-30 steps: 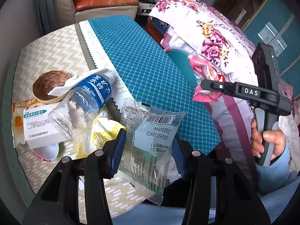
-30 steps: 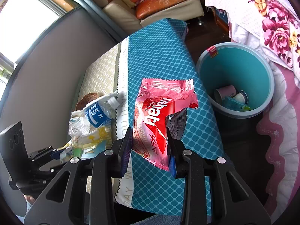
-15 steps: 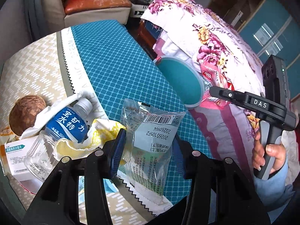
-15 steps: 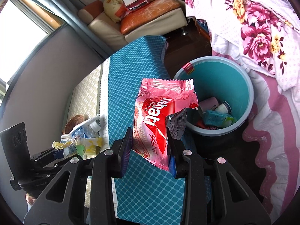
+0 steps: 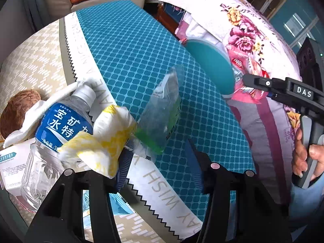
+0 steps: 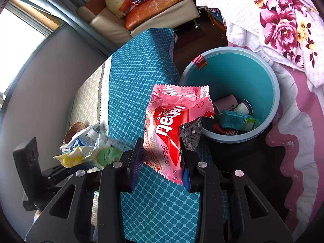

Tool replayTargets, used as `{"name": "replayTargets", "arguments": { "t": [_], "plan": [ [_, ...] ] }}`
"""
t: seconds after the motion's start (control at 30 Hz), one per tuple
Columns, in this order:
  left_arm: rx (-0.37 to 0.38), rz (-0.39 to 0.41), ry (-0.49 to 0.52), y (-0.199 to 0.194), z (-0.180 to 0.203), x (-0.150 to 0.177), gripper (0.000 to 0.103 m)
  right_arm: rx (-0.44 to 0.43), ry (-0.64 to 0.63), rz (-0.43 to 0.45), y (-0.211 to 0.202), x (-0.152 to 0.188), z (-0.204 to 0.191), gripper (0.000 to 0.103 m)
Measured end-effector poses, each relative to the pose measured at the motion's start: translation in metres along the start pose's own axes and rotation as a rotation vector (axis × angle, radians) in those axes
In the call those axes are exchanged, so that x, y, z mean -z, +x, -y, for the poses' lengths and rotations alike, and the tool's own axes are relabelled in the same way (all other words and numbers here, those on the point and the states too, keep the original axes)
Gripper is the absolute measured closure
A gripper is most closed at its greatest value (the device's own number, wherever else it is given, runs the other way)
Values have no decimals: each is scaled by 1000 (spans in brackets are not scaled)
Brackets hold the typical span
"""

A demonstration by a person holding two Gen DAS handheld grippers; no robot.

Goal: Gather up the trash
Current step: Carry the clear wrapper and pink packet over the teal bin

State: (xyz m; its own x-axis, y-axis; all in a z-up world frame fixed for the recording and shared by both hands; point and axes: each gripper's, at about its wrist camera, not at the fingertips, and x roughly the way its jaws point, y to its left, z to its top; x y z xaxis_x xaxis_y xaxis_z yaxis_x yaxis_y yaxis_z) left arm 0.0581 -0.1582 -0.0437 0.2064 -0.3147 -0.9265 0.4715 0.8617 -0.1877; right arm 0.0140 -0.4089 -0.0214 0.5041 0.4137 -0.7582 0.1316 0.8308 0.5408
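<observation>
Beside the bin (image 6: 271, 77), red wrapper (image 6: 170, 129) (torn, crinkled) pinched.

Right gripper (image 6: 162, 160) clamps a torn red Nabati wafer wrapper (image 6: 172, 129) over the blue-patterned table edge (image 6: 137, 85), just beside the teal trash bin (image 6: 269, 93) holding a paper cup (image 6: 225, 103) and a green carton (image 6: 236, 120).

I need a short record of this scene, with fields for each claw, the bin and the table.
left claw: open; blurred clear packet loose between its fingers, not clamped
right claw: shut on red wafer wrapper
bin: teal, beside the table, holds cups and a carton
table: water bottle, yellow-white tissue, medicine box
</observation>
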Motion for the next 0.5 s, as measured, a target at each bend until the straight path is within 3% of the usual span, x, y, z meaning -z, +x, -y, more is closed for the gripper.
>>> {"name": "replayTargets", "arguments": {
  "t": [0.1, 0.17, 0.37, 0.5],
  "plan": [
    [-24, -38, -5, 11, -2, 6, 49, 0, 5, 0, 2, 1, 1, 71],
    [4, -66, -8, 10, -1, 10, 49, -2, 9, 4, 2, 2, 2, 71],
    [7, 3, 19, -39, 1, 22, 49, -5, 18, 9, 0, 1, 7, 71],
    [-5, 84, 57, -75, 9, 10, 49, -15, 22, 11, -1, 1, 7, 71]
  ]
}}
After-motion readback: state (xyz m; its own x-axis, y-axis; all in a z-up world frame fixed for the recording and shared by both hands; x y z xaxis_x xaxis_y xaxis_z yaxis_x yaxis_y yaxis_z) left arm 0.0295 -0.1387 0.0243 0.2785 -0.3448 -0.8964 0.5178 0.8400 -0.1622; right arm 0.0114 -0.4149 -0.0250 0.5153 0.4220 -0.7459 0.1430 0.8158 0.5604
